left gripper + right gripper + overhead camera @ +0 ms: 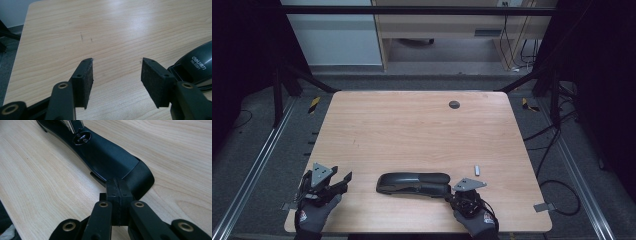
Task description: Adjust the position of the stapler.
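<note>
Pressing my right gripper (117, 187) down at the near end of the black stapler (414, 183), jaws drawn fully together, pads flat against each other with nothing between them. In the right gripper view the joined tips sit at the rear edge of the stapler's top arm, touching or just above it; I cannot tell which. Beyond the tips the stapler body runs away up and to the left, a round metal fitting (82, 138) set in its upper surface and bright metal showing at the far end.

High view: stapler lies lengthwise along the near edge of the wooden table (412, 125), roughly centred, between my two hands. Right gripper is at its right end. A small silvery strip of staples (478, 170) lies on the wood just beyond and to the right of that end, apart from the stapler.

My left gripper (117, 71) is held off to the left of the stapler, jaws standing apart over bare wood, nothing between the pads. In the left gripper view the stapler's rounded nose, printed with white lettering, sits just beside the right-hand jaw, behind it; contact unclear.

A dark round grommet (454, 104) sits in the tabletop toward the far side, well apart from everything else.
</note>
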